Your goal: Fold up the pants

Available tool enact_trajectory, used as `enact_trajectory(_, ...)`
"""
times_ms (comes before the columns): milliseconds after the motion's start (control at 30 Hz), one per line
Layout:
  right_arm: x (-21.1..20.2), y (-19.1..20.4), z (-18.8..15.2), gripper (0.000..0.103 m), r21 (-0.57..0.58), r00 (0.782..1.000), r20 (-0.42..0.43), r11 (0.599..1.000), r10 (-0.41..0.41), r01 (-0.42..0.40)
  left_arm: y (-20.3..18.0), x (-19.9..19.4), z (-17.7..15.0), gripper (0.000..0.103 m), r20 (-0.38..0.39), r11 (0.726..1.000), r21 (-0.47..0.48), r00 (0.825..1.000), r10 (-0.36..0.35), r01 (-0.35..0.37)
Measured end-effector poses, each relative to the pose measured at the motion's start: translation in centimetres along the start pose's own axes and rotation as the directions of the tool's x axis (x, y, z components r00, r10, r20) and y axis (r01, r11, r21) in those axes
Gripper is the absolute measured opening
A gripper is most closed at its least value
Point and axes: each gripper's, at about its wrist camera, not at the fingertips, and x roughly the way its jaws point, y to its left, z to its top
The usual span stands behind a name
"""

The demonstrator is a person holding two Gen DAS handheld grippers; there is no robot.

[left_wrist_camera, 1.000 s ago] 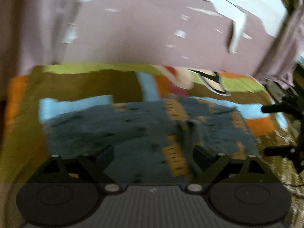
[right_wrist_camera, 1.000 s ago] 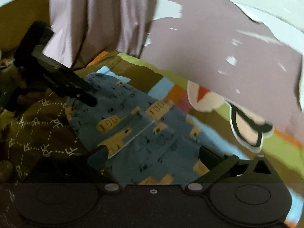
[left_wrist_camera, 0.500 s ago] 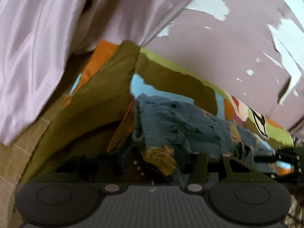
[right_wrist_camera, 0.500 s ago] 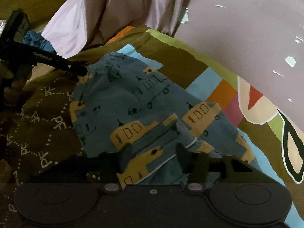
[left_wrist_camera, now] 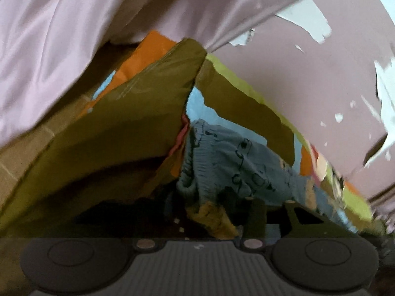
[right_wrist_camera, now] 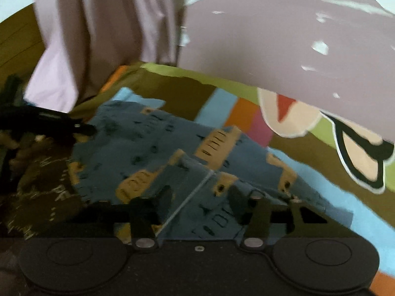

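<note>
Nearest, right tongs (right_wrist_camera: 200, 197): jaws closing, with a seamed fold of the blue pants (right_wrist_camera: 153, 143) between them; whether the pads already press the cloth cannot be told. Left tongs (left_wrist_camera: 212, 204): jaws also closing, with the ribbed waistband end of the pants (left_wrist_camera: 222, 157) and a yellow patch of its print bunched between them; contact is likewise unclear in the blur and shadow.

Pants lie spread on a patchwork bed cover (right_wrist_camera: 217, 103) of olive, light blue, orange and lime patches, printed with yellow vehicles. In the right wrist view the left tongs (right_wrist_camera: 81, 128) show at the pants' far-left edge.

Beyond: cover's corner rises in a fold (left_wrist_camera: 138, 113) in the left view. Farther back hangs a pale pink curtain (right_wrist_camera: 98, 37), beside a mauve wall with peeling paint (right_wrist_camera: 296, 37).
</note>
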Motion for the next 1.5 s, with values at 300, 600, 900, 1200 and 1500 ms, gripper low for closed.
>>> enact_trajectory(300,1.1,0.1,-1.0,0.036,0.063,1.000,0.011,0.998,-0.001,0.001,-1.3,-0.5,-0.2,0.020,0.042,0.998,0.015,0.998,0.054,-0.054)
enact_trajectory(600,0.3,1.7,-2.1,0.036,0.015,1.000,-0.001,1.000,-0.006,0.006,-5.4,-2.6,-0.2,0.016,0.103,0.985,0.155,0.993,0.054,-0.070)
enact_trajectory(900,-1.5,0.2,-2.8,0.036,0.061,0.999,0.053,0.998,0.006,-0.010,-16.4,-6.5,-0.4,0.016,0.047,0.861,0.490,0.981,-0.186,0.139)
enact_trajectory(1200,-8.0,-6.1,-6.1,0.036,0.191,0.981,0.149,0.977,-0.128,0.099,-29.0,-3.5,-7.2,0.016,-0.189,0.622,0.706,0.936,-0.297,0.339)
enact_trajectory(1500,-10.7,-13.0,-10.8,0.040,0.336,0.962,0.125,0.923,-0.241,0.188,-31.5,4.6,-15.9,0.037,-0.326,0.522,0.758,0.921,-0.214,0.390)
